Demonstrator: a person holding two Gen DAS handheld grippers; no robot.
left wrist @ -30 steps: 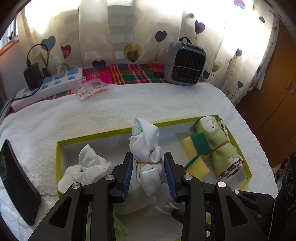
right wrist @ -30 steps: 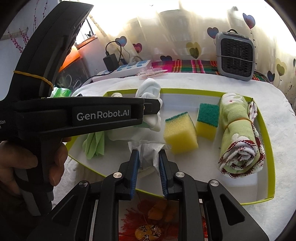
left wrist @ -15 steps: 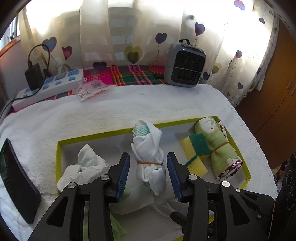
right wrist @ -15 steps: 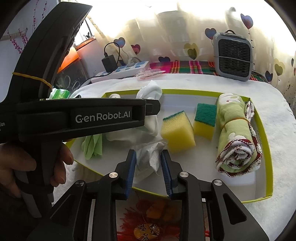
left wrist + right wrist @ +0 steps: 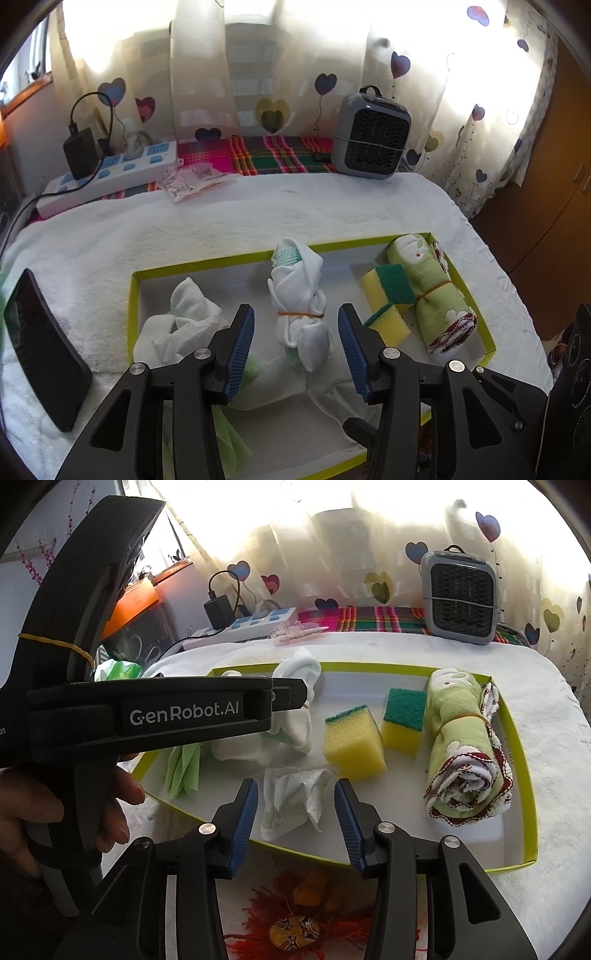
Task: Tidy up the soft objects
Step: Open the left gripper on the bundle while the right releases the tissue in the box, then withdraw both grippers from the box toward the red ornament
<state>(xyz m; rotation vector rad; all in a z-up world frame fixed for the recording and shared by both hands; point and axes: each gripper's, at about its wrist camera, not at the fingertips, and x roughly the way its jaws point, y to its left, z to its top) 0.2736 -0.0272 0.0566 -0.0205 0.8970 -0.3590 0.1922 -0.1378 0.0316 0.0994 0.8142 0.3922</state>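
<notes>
A green-rimmed white tray (image 5: 130, 295) (image 5: 524, 760) holds the soft things. A white cloth bundle tied with a rubber band (image 5: 299, 306) lies in its middle, between the opening jaws of my left gripper (image 5: 297, 332), whose pads stand clear of it. In the right wrist view a crumpled white tissue (image 5: 291, 801) lies at the tray's near edge between the opening jaws of my right gripper (image 5: 295, 812), untouched. Two yellow sponges with green tops (image 5: 354, 742) (image 5: 402, 720) and a rolled green towel (image 5: 465, 746) lie to the right. A loose white cloth (image 5: 181, 321) sits at the tray's left.
A small grey fan heater (image 5: 371, 136) and a white power strip (image 5: 110, 173) stand at the back on a plaid cloth. A dark phone (image 5: 40, 350) leans at the left. A green cloth (image 5: 183, 771) lies in the tray. A hand (image 5: 110, 801) holds the left gripper's body.
Both grippers' jaws have spread apart. The left let go of the tied white bundle, the right let go of the crumpled tissue; both things now lie in the tray.
</notes>
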